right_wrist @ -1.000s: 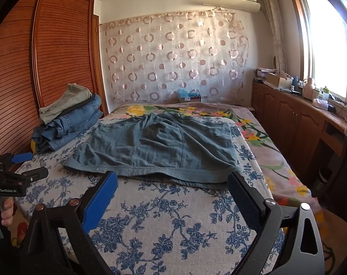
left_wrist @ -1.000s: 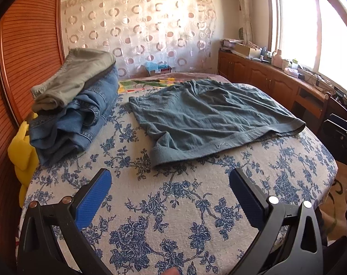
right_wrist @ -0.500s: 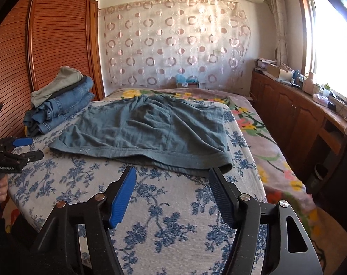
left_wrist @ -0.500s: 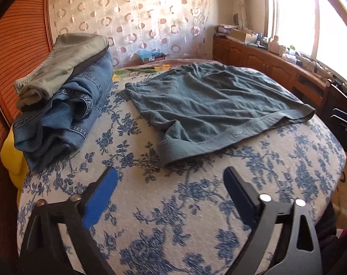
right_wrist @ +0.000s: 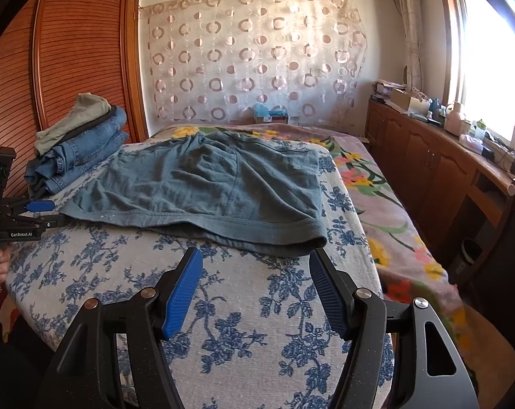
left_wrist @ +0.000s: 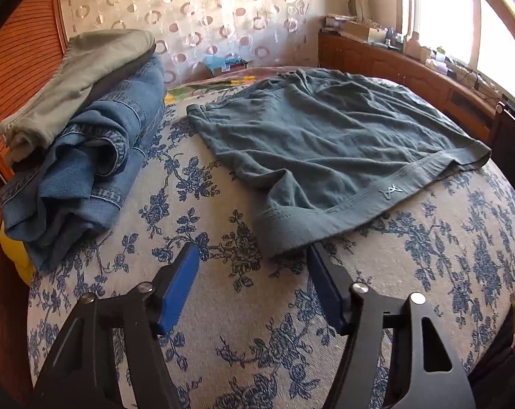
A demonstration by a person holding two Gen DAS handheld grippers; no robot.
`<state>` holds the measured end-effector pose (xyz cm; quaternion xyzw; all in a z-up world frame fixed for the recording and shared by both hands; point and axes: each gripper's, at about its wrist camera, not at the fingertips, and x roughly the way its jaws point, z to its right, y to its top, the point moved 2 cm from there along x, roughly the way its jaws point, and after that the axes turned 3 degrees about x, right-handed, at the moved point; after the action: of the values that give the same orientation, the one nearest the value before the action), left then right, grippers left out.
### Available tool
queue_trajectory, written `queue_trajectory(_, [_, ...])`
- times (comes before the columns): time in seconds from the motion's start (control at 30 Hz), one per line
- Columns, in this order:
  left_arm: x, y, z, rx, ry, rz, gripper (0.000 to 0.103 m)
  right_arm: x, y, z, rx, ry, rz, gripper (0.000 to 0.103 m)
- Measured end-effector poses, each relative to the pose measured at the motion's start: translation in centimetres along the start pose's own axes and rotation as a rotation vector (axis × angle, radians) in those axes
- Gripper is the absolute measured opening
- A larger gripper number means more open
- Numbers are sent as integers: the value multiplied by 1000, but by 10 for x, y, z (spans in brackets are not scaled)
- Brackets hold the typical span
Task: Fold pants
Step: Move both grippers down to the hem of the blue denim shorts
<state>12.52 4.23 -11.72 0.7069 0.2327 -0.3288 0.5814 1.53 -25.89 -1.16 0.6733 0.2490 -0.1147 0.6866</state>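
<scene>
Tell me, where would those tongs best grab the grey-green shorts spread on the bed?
Probably at the thick banded hem along the near edge of the grey-green shorts, one tong at each near corner, coming in low from the bed's foot. The band is firm, and it lifts slightly off the floral bedspread there, leaving a gap to slide under.

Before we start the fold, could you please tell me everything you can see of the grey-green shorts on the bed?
The grey-green shorts look like soft, wrinkled knit cotton with a wide stitched band along the near edge and a small pale logo on it. They lie spread flat and unfolded on the blue-flowered bedspread, apart from the folded stack beside them. The left gripper is at one near corner, jaws closing, one finger under the edge; the right gripper is just short of the other.
</scene>
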Motion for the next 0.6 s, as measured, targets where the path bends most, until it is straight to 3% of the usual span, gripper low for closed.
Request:
queue_trajectory(0.27, [1,10,-2,-21,-39,16,54,7,7,10,2,-11,-42,67])
queue_trajectory(0.5, [1,18,-1,-20,-40,26,48,11,15,21,2,-22,-68,56])
queue_trajectory(0.6, [1,18,-3,-23,-40,26,47,16,17,29,13,-32,-95,55])
